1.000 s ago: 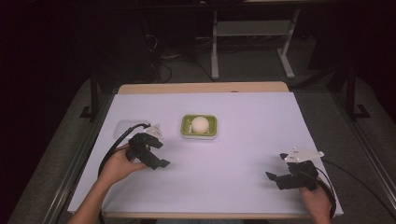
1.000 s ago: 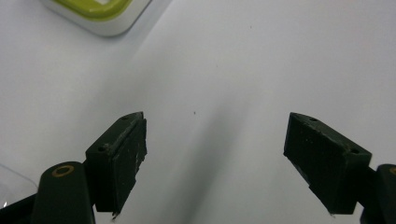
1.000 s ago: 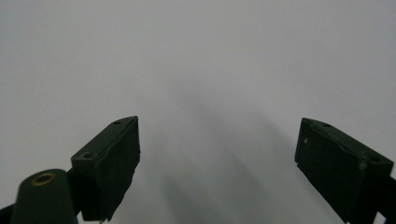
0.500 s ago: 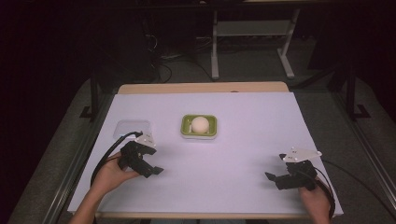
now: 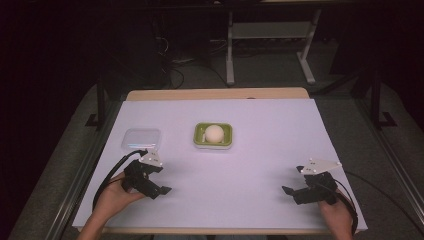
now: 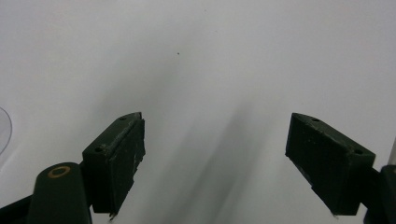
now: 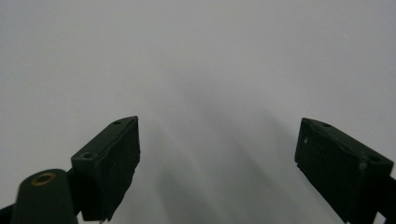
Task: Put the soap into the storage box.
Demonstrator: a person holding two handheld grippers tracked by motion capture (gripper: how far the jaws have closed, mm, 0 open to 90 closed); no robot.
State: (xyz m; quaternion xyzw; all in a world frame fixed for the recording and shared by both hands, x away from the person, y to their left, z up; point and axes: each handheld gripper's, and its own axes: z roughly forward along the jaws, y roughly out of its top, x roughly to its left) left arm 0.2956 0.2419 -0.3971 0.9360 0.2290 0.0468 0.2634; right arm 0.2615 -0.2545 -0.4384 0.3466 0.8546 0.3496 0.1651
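Your left gripper (image 5: 162, 189) sits low over the near left of the white-covered worktop (image 5: 250, 150), its jaws spread wide with nothing between them; its own view shows bare white surface ahead. Your right gripper (image 5: 292, 192) rests at the near right, jaws likewise spread and empty. The round cream-coloured ball (image 5: 215, 133) lies in the small green rectangular tray (image 5: 198, 136) at mid-worktop, well apart from both. A translucent square plastic lid (image 5: 141, 138) lies just beyond your left gripper.

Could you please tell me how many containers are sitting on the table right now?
2: a green tray holding a pale ball near the table's middle, and a clear lidded box to its left, just beyond the left gripper.
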